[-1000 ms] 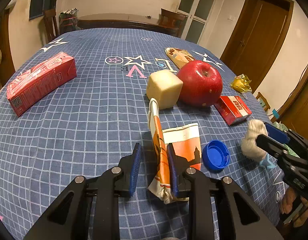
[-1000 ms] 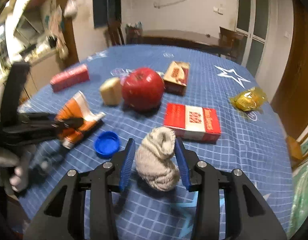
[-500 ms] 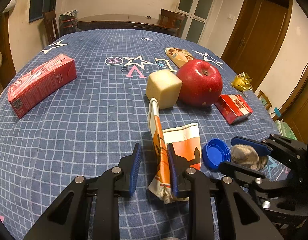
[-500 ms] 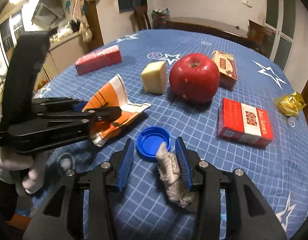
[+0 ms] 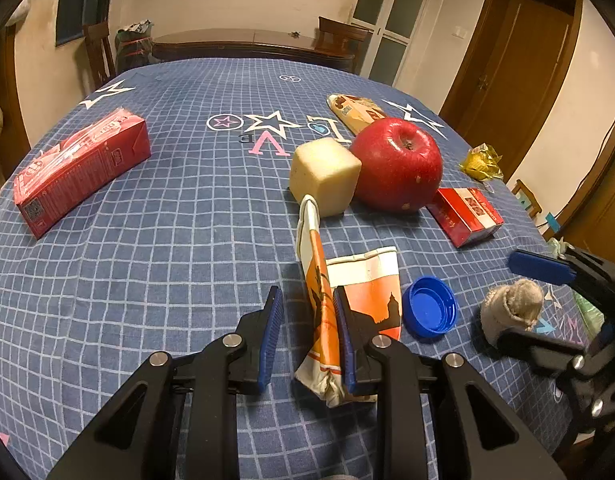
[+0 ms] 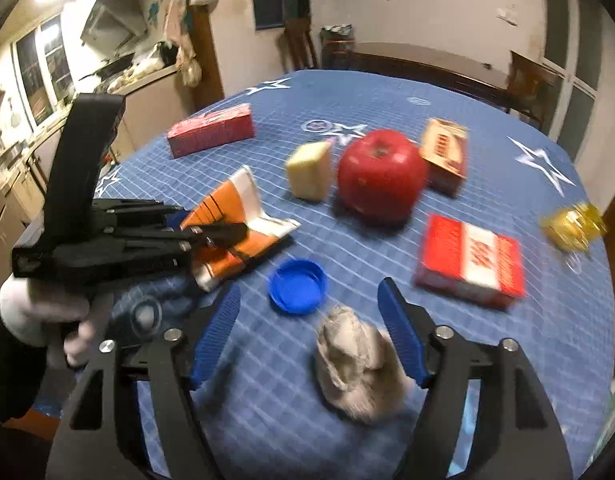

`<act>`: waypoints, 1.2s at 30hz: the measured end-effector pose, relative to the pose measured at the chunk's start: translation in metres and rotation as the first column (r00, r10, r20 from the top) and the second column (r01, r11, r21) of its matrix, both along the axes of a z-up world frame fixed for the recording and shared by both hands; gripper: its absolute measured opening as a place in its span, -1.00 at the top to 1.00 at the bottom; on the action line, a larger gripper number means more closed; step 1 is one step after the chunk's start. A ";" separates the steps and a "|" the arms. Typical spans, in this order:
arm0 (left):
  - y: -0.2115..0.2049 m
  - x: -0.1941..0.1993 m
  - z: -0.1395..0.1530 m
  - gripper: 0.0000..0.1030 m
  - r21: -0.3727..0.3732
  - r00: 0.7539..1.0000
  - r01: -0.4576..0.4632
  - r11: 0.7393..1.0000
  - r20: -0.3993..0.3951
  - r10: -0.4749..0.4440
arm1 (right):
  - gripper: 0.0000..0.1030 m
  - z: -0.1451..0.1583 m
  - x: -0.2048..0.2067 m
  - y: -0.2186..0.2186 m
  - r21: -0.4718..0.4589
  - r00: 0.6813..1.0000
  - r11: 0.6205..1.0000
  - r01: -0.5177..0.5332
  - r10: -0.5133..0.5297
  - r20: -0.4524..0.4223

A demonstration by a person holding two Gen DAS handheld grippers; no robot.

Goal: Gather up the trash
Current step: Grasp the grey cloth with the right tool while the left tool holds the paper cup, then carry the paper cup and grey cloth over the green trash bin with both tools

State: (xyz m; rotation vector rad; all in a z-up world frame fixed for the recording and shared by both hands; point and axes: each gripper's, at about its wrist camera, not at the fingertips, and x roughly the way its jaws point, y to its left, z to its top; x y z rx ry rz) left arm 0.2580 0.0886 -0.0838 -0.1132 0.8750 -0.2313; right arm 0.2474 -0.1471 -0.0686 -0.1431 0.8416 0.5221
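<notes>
Grey crumpled wad [image 6: 357, 364], lower centre, looks soft, light, squashable; take it across its bulk. Right gripper [image 6: 309, 336] jaws opening, wad loose between them. Left gripper [image 5: 307, 340]: narrow gap, right pad against the flattened orange-white carton [image 5: 347, 280].

The tablecloth [image 5: 155, 240] is woven cloth, matt, printed with a fine grid. The apple [image 5: 397, 162] has a smooth, glossy skin with highlights. The pale cube [image 5: 323, 174] beside it looks matt and slightly waxy. The flattened carton [image 5: 359, 280] is creased printed paperboard with a faint sheen. The bottle cap [image 5: 429, 312] is smooth blue plastic. The grey wad [image 6: 357, 364] is rough, fuzzy cloth. The red carton [image 5: 79, 166] and the red-and-white box [image 6: 471, 266] are printed cardboard. The yellow wrapper [image 5: 479, 162] is crinkled, shiny film. Both grippers are matt black plastic with ribbed blue pads [image 5: 270, 338] and bright metal screws [image 5: 231, 340].
</notes>
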 end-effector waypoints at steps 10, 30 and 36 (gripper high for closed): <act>-0.003 -0.001 0.000 0.46 0.027 1.000 0.002 1.000 0.007 -0.002 | -0.33 -0.021 0.003 0.001 -0.063 0.999 0.998 -0.006 0.004 -0.039; -0.054 -0.071 0.064 0.80 0.075 0.960 -0.026 0.997 0.280 0.004 | 0.23 0.046 -0.062 -0.046 0.119 0.931 0.963 0.242 -0.265 0.250; -0.095 -0.084 0.092 0.80 0.097 0.931 -0.004 0.995 0.364 -0.032 | 0.23 0.074 -0.079 -0.075 0.151 0.889 0.941 0.305 -0.337 0.311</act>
